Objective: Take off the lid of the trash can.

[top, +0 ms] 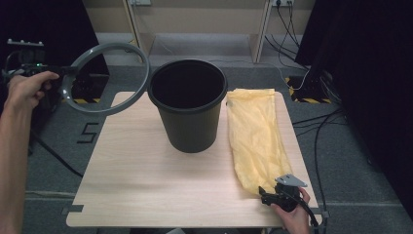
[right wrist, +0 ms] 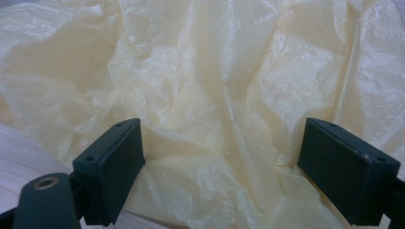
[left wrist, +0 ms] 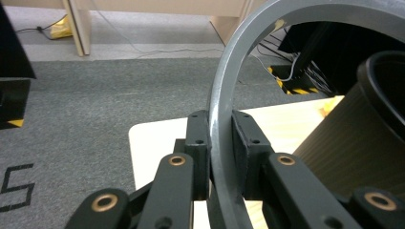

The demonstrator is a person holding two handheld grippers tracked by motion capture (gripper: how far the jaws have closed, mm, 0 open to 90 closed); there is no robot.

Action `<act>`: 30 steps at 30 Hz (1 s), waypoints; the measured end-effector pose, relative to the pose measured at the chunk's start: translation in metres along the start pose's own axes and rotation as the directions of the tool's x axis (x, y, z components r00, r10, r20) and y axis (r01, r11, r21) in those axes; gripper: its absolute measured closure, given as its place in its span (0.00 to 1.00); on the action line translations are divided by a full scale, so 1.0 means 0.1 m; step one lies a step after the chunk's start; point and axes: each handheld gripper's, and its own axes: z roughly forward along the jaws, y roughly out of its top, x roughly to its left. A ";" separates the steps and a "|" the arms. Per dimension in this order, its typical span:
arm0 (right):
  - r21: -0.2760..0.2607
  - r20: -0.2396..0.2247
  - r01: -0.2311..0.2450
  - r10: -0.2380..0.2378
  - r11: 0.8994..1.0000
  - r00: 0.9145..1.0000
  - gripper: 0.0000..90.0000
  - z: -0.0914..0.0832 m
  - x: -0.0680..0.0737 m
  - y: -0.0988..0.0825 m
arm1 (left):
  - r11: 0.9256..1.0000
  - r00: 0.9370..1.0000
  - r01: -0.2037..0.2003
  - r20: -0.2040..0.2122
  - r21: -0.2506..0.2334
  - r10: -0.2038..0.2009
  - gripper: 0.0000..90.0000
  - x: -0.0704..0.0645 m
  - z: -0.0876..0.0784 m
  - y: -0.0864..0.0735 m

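Note:
A dark grey bin (top: 188,104) stands upright in the middle of the wooden table (top: 136,180). My left gripper (top: 65,71) (left wrist: 220,143) is shut on a grey ring (top: 107,78) (left wrist: 224,95), held in the air at the table's far left corner, its far edge near the bin's rim (left wrist: 382,86). A yellow plastic bag (top: 255,136) (right wrist: 215,95) lies flat to the right of the bin. My right gripper (top: 265,193) (right wrist: 222,162) rests at the bag's near end, jaws open with wrinkled bag between them.
Cables (top: 311,122) run over the grey carpet right of the table. Black curtains (top: 370,73) hang on the right. Wooden shelf legs (top: 258,34) stand behind the table. A black stand (top: 24,53) is at far left.

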 end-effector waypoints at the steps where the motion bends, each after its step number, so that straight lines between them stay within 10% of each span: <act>1: 0.000 0.000 0.000 0.000 1.000 1.000 0.18 0.00 0.00 0.00 | 1.000 1.000 0.001 -0.004 0.001 -0.001 0.87 0.02 -0.01 -0.02; 14: -0.001 -0.001 0.001 -0.001 1.000 1.000 0.18 0.00 0.00 0.00 | 0.998 0.997 0.063 -0.034 0.005 -0.063 0.87 0.33 0.00 -0.37; 30: 0.000 -0.001 0.001 -0.001 1.000 1.000 0.18 0.00 0.00 0.00 | 0.990 0.991 0.117 -0.076 0.073 -0.111 0.87 0.49 0.54 -0.91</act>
